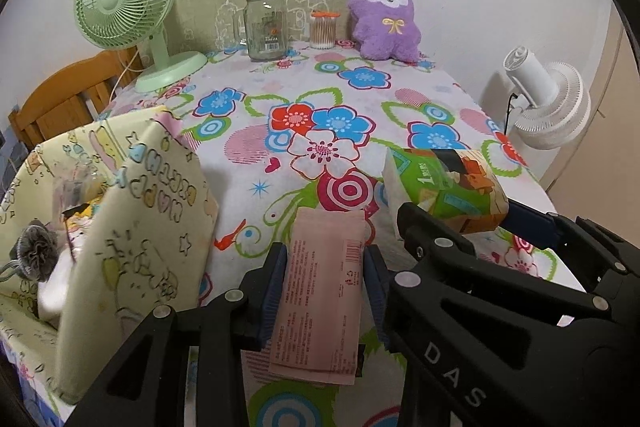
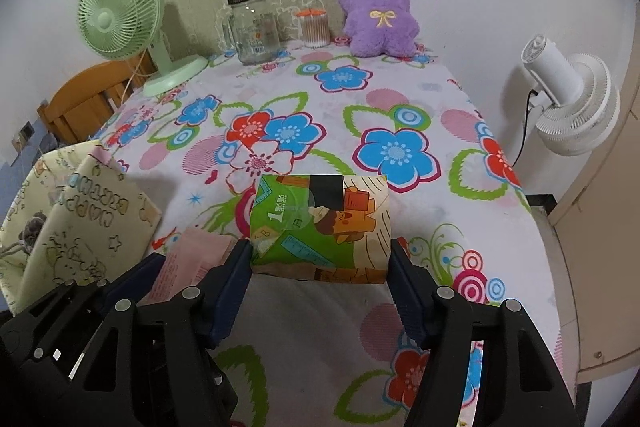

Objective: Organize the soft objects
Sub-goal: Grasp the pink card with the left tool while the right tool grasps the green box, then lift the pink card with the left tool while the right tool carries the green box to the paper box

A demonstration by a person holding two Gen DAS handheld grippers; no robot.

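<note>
At nine o'clock off my left gripper [image 1: 325, 287] stands the fabric bin [image 1: 132, 227]; its jaws pinch the pink pouch [image 1: 320, 291], long axis pointing ahead. Right gripper [image 2: 320, 263] jaws clamp the tissue pack [image 2: 320, 223], farther from the bin.

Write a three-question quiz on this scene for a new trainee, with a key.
1. True or false: the left gripper is shut on the pink packet.
2. What does the right gripper hold between its pads?
A. the glass jar
B. the tissue pack
C. the purple plush toy
3. Fill in: in the left wrist view, the open yellow fabric box stands to the ____ of the pink packet.

Key
1. True; both pads press its edges.
2. B; the pack sits gripped between the two blue pads.
3. left
</note>
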